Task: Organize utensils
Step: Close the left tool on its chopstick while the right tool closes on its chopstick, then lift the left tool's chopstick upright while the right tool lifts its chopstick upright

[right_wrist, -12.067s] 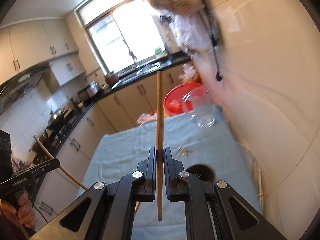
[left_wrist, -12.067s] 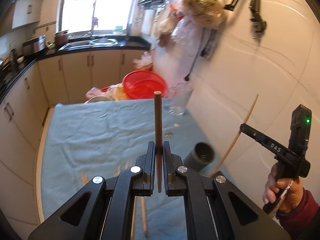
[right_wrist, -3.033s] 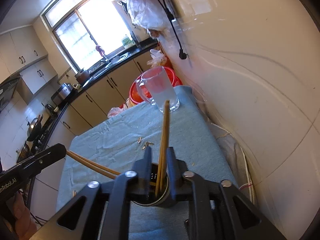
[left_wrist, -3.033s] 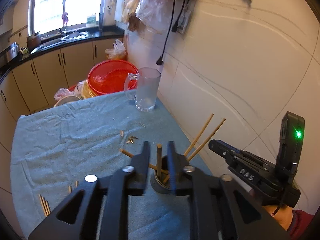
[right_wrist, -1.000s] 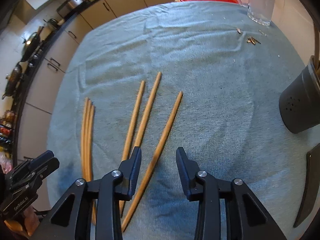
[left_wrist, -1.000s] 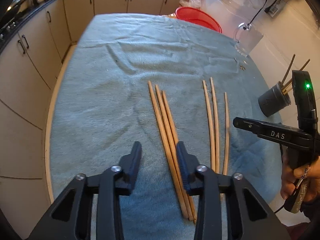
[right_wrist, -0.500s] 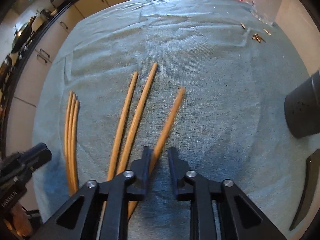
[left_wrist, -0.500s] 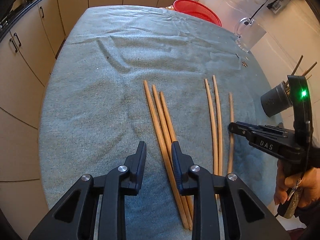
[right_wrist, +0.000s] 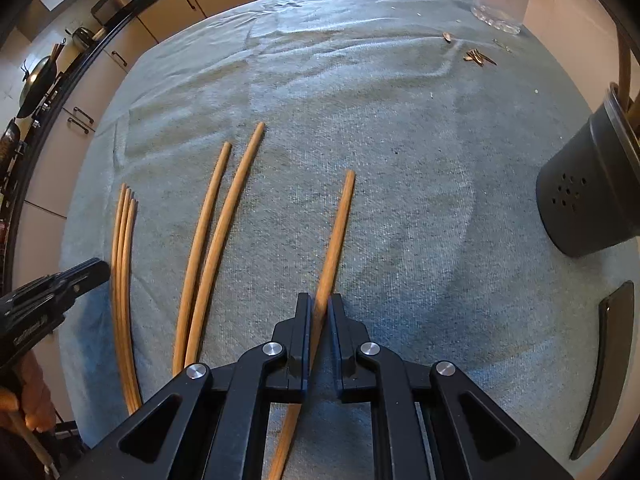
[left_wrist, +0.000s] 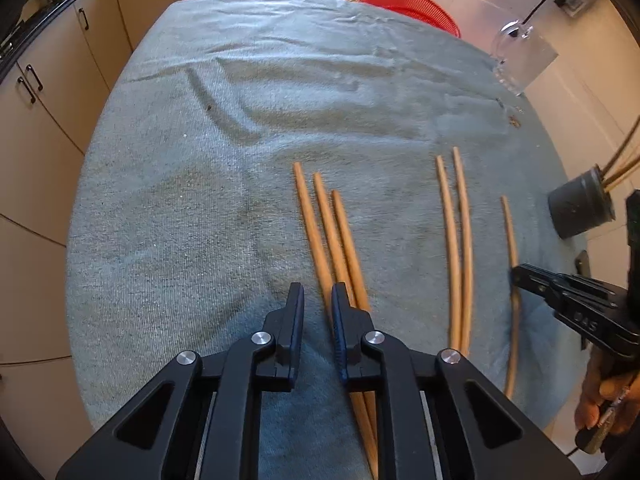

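Several wooden chopsticks lie lengthwise on the blue-grey cloth (left_wrist: 180, 200). My right gripper (right_wrist: 319, 312) is shut on a single chopstick (right_wrist: 340, 220) near its near end, with the stick lying flat on the cloth. My left gripper (left_wrist: 317, 300) hangs low over a bundle of three chopsticks (left_wrist: 328, 220). Its jaws are closing with a gap still showing; the leftmost stick runs in at the right finger's tip and the other two pass under that finger. A loose pair of chopsticks (left_wrist: 456, 240) lies between the two grippers. The dark holder (right_wrist: 588, 200) with sticks in it stands at the right.
A glass mug (left_wrist: 520, 56) and a red basket (left_wrist: 404, 4) stand at the table's far end. Small scraps (right_wrist: 476, 56) lie near the mug. A dark flat object (right_wrist: 612, 360) rests near the right edge. Kitchen cabinets (left_wrist: 48, 80) line the left. A hand (left_wrist: 604, 404) holds the right gripper.
Both grippers sank toward the cloth and narrowed. The right one closed onto the single chopstick. The left one slid in over the bundle of three.
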Demonstrator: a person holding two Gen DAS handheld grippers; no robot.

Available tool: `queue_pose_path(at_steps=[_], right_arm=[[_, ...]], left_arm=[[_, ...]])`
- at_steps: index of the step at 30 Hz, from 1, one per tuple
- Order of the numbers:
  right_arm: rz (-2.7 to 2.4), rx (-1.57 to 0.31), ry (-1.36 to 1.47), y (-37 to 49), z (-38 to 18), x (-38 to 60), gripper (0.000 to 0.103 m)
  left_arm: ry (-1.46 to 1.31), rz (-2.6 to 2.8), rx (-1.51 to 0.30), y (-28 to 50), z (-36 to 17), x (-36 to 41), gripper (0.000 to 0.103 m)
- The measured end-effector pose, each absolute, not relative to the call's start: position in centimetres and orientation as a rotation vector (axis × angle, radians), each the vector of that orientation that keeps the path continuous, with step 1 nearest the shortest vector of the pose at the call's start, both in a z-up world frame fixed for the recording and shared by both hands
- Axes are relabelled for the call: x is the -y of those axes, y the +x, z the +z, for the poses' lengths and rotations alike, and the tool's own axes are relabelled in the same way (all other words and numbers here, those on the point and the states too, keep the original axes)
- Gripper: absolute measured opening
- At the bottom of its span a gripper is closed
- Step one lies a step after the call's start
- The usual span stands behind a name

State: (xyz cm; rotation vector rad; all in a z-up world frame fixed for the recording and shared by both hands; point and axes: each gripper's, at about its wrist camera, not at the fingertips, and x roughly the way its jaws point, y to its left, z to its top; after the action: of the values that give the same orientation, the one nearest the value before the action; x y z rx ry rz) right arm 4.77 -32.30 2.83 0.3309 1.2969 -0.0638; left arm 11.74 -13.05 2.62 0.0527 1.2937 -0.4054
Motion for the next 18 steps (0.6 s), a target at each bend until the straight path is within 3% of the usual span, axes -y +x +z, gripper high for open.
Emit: queue_pose_path(at_steps=[11, 18], right_arm=[[-0.059, -1.315, 0.311, 4.8, 2.7, 32.2, 0.010], [-0.063, -1.329, 0.244, 5.9, 2.5, 31.4, 0.010]], left_arm=[[0.078, -0.377, -1.313, 13.0, 2.1, 14.3, 0.013], [0.084, -0.350, -1.300, 12.9, 2.0, 14.4, 0.006]])
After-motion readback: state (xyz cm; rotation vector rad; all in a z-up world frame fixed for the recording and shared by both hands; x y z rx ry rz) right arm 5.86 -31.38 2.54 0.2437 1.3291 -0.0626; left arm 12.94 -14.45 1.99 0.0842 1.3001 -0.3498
